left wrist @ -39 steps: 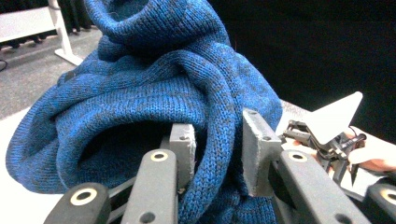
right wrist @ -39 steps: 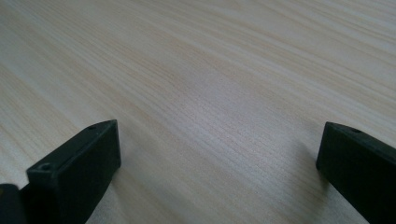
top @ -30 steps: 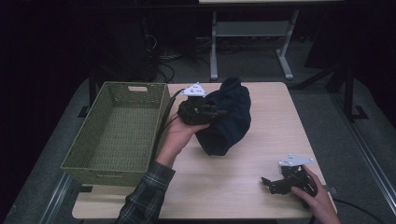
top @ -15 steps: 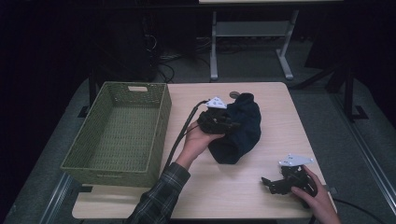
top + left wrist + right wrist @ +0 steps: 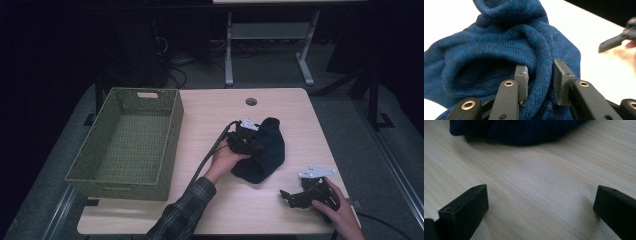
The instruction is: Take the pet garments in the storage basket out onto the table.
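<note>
Left tongs (image 5: 540, 75) clamped on a fold of one blue knit garment (image 5: 264, 152) – right tongs (image 5: 296, 196) spread wide, holding nothing.

Surroundings: one green woven basket (image 5: 172, 125) stands to the left of the left tongs, well apart from them, with bare table (image 5: 210, 107) between; one round hole (image 5: 251, 101) in the table lies beyond the tongs. Nothing stands between either pair of tongs and the garment. Count: two tongs, one garment, one basket. The garment is dark blue, ribbed, bunched in a soft heap with thick rolled folds; it lies on the table directly at and beyond the left tongs' tips, one fold pinched between their pads. From the right tongs it lies ahead – near, not touching – across bare wood grain.
</note>
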A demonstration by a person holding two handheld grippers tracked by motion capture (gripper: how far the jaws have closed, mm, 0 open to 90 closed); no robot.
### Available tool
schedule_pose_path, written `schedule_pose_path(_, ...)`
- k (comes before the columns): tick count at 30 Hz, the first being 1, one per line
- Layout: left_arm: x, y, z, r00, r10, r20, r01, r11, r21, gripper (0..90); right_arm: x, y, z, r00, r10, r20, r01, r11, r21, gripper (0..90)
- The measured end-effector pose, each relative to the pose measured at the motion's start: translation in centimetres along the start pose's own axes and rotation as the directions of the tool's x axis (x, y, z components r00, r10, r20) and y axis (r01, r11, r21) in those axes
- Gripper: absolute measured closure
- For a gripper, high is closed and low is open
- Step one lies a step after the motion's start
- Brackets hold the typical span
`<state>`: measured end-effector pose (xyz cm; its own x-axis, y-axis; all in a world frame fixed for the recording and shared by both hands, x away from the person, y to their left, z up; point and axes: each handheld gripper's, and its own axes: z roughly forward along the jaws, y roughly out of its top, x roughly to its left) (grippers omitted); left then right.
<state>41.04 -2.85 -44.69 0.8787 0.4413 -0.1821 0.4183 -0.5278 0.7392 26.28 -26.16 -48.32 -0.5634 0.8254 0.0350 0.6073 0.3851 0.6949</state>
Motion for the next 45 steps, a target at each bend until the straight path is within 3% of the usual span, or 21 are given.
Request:
schedule_pose_path(2,0.1,-0.4,0.9,1.0000,0.004,-0.008,-0.004,0.9995,0.031,67.6,0.0,0.0,0.0,1.0000,-0.003,-0.001,0.003,1.000,-0.001,0.0)
schedule_pose_path(7,0.3,-0.7,1.3,0.9999,-0.010,0.006,0.010,0.9997,0.022,62.0,0.0,0.0,0.0,1.0000,-0.005,-0.003,0.005,1.000,-0.001,0.0)
schedule_pose_path(13,-0.4,-0.5,0.9,0.9997,0.025,0.009,-0.025,0.9992,0.032,41.0,0.0,0.0,0.0,1.0000,-0.005,-0.003,0.005,1.000,-0.001,0.0)
schedule_pose_path(16,-1.0,-0.2,0.5,0.9984,0.053,-0.017,-0.052,0.9976,0.046,29.3,0.0,0.0,0.0,1.0000,-0.003,-0.003,0.003,1.000,0.000,0.0)
schedule_pose_path(22,-1.6,0.0,-1.2,0.9940,0.100,-0.044,-0.096,0.9920,0.081,17.8,0.0,0.0,0.0,1.0000,-0.002,-0.004,0.002,1.000,-0.001,0.0)
schedule_pose_path(32,-2.3,-1.1,-5.0,0.9910,0.094,-0.095,-0.092,0.9953,0.033,13.4,0.0,0.0,0.0,1.0000,-0.002,-0.003,0.002,1.000,-0.001,0.0)
schedule_pose_path(45,-1.4,-4.1,-9.0,0.9864,0.048,-0.157,-0.050,0.9987,-0.009,13.3,0.0,0.0,0.0,1.0000,-0.004,-0.003,0.004,1.000,-0.001,0.0)
